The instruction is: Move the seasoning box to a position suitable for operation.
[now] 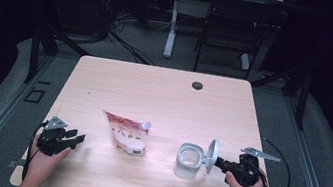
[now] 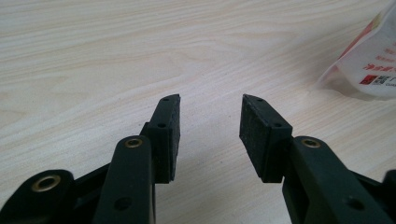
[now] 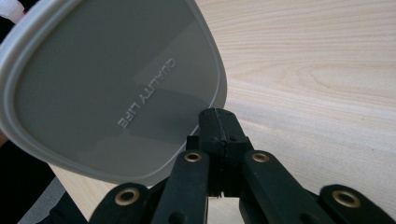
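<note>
Grey lid held on edge by the right claw, just beside the open clear container on the wooden table.
Right claw is clamped on the lid's rim; left claw rests spread and empty near the spouted pouch. To seat the lid well, level it over the container's mouth, align corners, then press down evenly.

Red/white spout pouch lying mid-table; black chair behind, w/ cables on floor.
</note>
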A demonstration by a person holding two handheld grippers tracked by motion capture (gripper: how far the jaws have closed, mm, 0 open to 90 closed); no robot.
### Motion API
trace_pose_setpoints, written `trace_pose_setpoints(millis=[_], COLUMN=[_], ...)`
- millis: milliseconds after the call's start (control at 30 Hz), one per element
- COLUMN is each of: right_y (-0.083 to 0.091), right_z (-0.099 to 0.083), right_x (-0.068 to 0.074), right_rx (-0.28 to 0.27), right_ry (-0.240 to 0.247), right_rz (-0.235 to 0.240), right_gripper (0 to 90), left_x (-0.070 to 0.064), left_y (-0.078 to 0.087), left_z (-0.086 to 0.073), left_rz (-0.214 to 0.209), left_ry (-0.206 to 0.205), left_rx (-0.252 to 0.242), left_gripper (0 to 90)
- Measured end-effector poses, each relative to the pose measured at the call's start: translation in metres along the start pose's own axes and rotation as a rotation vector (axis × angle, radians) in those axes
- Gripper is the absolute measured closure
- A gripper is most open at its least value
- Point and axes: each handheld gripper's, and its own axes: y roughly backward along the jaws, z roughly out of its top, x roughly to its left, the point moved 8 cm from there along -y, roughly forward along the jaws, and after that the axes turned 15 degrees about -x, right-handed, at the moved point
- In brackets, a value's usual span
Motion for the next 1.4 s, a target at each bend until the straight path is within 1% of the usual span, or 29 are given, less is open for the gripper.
trace_pose_setpoints(millis=[100, 400, 700, 800, 867, 967, 1100, 1167, 1200, 1267, 1400], right_y=[0.001, 0.002, 0.004, 0.008, 0.01, 0.015, 0.019, 0.02, 0.021, 0.021, 0.018], right_z=[0.001, 0.002, 0.0, -0.004, -0.007, -0.012, -0.02, -0.023, -0.024, -0.026, -0.031], right_x=[-0.001, -0.002, -0.001, -0.002, -0.003, -0.005, -0.003, -0.001, 0.0, 0.002, 0.005], right_rx=[-0.002, -0.003, 0.005, 0.016, 0.022, 0.026, 0.038, 0.043, 0.051, 0.055, 0.073], right_ry=[0.017, 0.049, 0.086, 0.13, 0.149, 0.156, 0.177, 0.199, 0.219, 0.243, 0.267], right_rz=[-0.01, -0.04, -0.063, -0.094, -0.112, -0.132, -0.135, -0.134, -0.144, -0.15, -0.155], right_gripper=[90.0, 88.8, 85.7, 84.2, 83.6, 82.2, 80.2, 79.0, 78.4, 77.6, 76.5], left_x=[0.0, 0.0, 0.001, 0.001, 0.001, 0.001, 0.0, -0.001, -0.001, -0.001, -0.001], left_y=[0.0, 0.0, 0.0, 0.0, 0.0, 0.0, -0.001, -0.001, -0.002, -0.002, -0.002], left_z=[0.0, 0.0, 0.0, 0.001, 0.001, 0.001, 0.002, 0.002, 0.002, 0.002, 0.002], left_rz=[0.001, 0.001, 0.004, 0.001, 0.001, 0.001, 0.0, -0.004, -0.003, -0.002, -0.002], left_ry=[0.0, -0.001, 0.003, 0.001, 0.001, 0.001, 0.001, -0.002, -0.001, -0.002, -0.001], left_rx=[0.0, 0.0, -0.001, -0.002, -0.003, -0.004, -0.008, -0.001, 0.0, -0.003, -0.001], left_gripper=[58.4, 58.3, 58.2, 58.1, 58.0, 57.9, 57.6, 57.6, 57.6, 57.6, 57.5])
